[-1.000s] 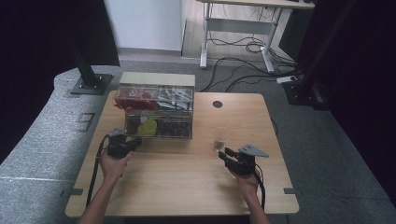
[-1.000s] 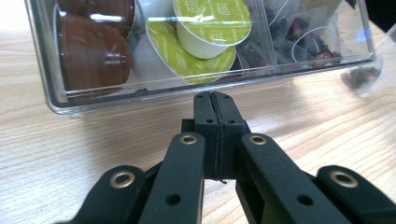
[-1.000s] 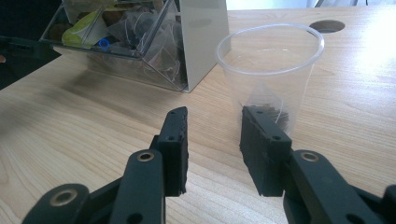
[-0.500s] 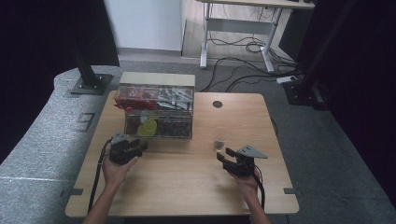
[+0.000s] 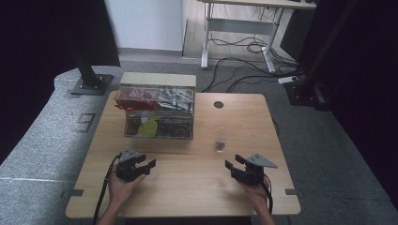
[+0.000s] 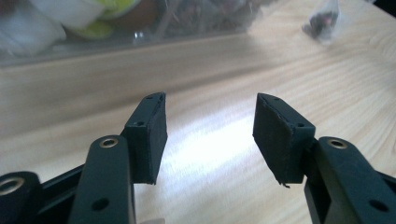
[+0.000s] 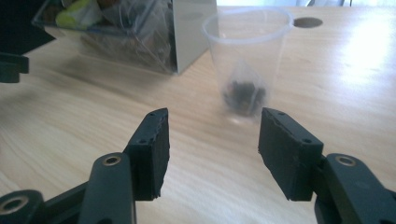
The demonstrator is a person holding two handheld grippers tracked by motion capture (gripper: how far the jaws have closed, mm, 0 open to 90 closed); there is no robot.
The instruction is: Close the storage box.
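Since the earlier high view, the left gripper point(image 5: 151, 164) has been drawn back from the clear box point(image 5: 158, 112) toward the near left edge of the worktop point(image 5: 197, 197), and its jaws have just been opening — nothing is seen between them. The right gripper point(image 5: 230, 165) has been shifted only slightly near the right front edge; its jaws have likewise been opening and are released, with nothing grasped.

A clear plastic cup point(image 7: 247, 58) is stood upright on the worktop, right of the box and just ahead of the right gripper. A small sachet of dark material point(image 7: 243, 93), probably a tea bag, is seen inside it, resting near the bottom.

The main risk is judged to lie with the cup — it looks thin-walled, light and nearly empty, so it could be tipped or skidded by a glancing touch from one jaw if it is approached off-centre. If it is grasped too firmly, the wall could be crushed and the sachet thrown out. Because the cup is transparent, its rim may be misjudged against the pale wood. The box front stands close to the cup, so a wide sweep by either gripper could knock one against the other. The trailing cable point(image 5: 104, 190) could also be dragged across the near edge.
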